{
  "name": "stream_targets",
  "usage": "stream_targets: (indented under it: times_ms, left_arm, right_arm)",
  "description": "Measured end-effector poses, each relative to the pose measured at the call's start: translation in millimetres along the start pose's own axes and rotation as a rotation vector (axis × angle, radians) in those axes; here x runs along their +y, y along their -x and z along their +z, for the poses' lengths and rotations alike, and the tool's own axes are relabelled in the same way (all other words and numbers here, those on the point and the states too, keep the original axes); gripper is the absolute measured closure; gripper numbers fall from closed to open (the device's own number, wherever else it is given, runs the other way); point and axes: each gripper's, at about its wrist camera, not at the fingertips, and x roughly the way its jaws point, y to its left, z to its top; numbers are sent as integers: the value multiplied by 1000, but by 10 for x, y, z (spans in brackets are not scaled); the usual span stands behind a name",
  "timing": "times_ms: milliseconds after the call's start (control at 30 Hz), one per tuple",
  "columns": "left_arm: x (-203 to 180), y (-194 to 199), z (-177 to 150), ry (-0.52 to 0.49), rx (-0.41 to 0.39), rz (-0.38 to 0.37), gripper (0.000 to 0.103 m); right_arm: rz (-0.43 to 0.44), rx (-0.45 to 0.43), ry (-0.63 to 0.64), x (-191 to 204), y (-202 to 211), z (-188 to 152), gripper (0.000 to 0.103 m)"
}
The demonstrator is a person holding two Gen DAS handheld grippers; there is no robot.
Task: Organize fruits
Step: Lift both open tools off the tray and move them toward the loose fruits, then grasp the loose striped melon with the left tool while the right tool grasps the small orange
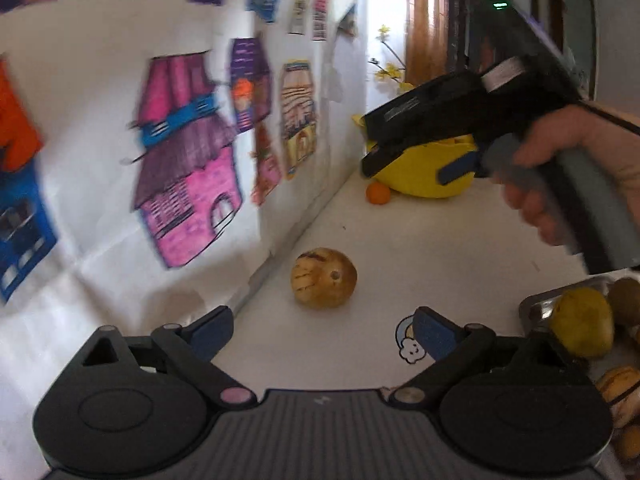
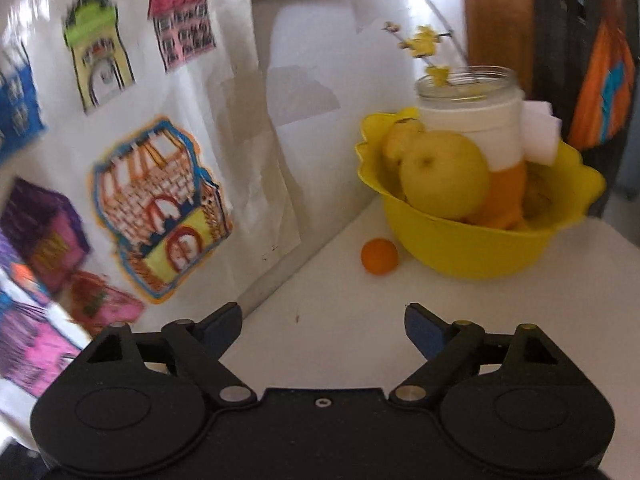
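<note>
**Inspector:** Left tongs (image 1: 323, 330) stand apart, empty. The brown fruit (image 1: 323, 278) lies on the counter (image 1: 420, 248) dead ahead, just beyond the tips, roundish, no clear long axis.

**Assistant:** And the right tongs (image 2: 323, 328)?

**Inspector:** Also apart, empty, facing the small orange (image 2: 379, 256) beside the yellow bowl (image 2: 472, 252). The left is nearer the brown fruit. A tray (image 1: 536, 306) of fruit is cut off at the frame edge.
</note>
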Motion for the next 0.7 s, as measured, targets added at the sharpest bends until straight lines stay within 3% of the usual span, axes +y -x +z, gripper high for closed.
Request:
stream_targets:
  times_ms: [133, 433, 700]
  left_arm:
    - [-79, -162, 28, -25, -15, -2, 9]
    - [-73, -524, 135, 55, 12, -9, 18]
    - [-82, -774, 162, 110, 14, 33, 20]
  right_arm:
    - [-13, -32, 30, -33, -236, 10, 18]
    - [-31, -48, 45, -107, -635, 76, 20]
    - [13, -80, 48, -150, -838, 28, 22]
